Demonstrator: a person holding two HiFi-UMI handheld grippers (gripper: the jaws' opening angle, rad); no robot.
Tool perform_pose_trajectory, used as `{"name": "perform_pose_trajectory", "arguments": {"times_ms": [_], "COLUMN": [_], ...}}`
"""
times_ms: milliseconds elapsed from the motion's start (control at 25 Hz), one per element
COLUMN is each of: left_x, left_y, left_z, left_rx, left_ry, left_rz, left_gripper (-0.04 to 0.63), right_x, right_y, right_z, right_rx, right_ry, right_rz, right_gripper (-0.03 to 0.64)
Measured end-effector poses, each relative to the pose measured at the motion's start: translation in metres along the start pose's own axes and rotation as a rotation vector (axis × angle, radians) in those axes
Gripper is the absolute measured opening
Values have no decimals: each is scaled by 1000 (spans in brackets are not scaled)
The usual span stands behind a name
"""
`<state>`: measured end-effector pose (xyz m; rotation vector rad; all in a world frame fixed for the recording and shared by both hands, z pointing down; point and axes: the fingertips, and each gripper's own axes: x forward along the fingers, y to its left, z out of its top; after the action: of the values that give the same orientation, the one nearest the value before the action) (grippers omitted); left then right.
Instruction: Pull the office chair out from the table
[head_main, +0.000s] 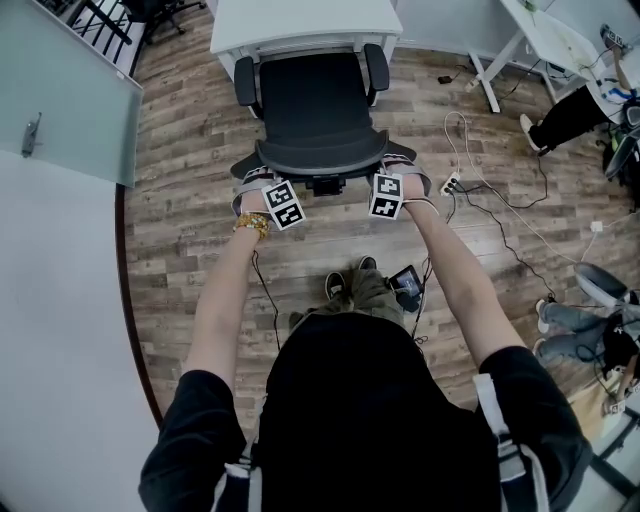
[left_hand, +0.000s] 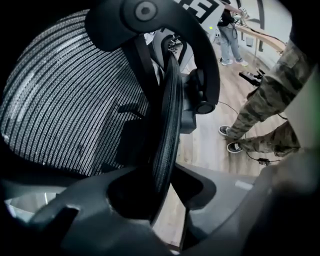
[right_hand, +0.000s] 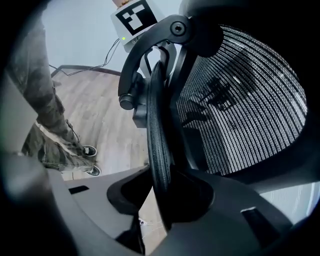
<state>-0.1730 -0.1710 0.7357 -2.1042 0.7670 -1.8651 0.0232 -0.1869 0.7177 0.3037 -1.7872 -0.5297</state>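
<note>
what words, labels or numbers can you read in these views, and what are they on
No text reads in full.
Left marker cube and right marker cube: black-and-white square patterns, no letters.
Wall sign past the chair: large white letters, cut off, unreadable.

Wood-plank floor (head_main: 180, 180); at left, perhaps a frosted glass door (head_main: 70, 100).

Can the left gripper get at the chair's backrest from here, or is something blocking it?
Likely yes: the backrest rim already stands between the left gripper's open fingers, with nothing in the way. Closing them should take hold.
</note>
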Motion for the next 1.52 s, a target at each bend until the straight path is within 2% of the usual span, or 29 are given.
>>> {"name": "perform_pose_trajectory", "arguments": {"times_ms": [520,1520], "left_x": [-9,-23], "left_y": [-11,-33], "left_z": [4,0], "left_rx": [30,32], "left_ry": [-30,-46], "left_rz": [38,32], "left_gripper": [140,140], "right_x": [-8,-19], "right_y": [13,35], "right_z": [-4,1], "right_rx": [-5,-10], "right_ry": [7,9], "right_rz": [-18,-10], "right_gripper": [100,100]}}
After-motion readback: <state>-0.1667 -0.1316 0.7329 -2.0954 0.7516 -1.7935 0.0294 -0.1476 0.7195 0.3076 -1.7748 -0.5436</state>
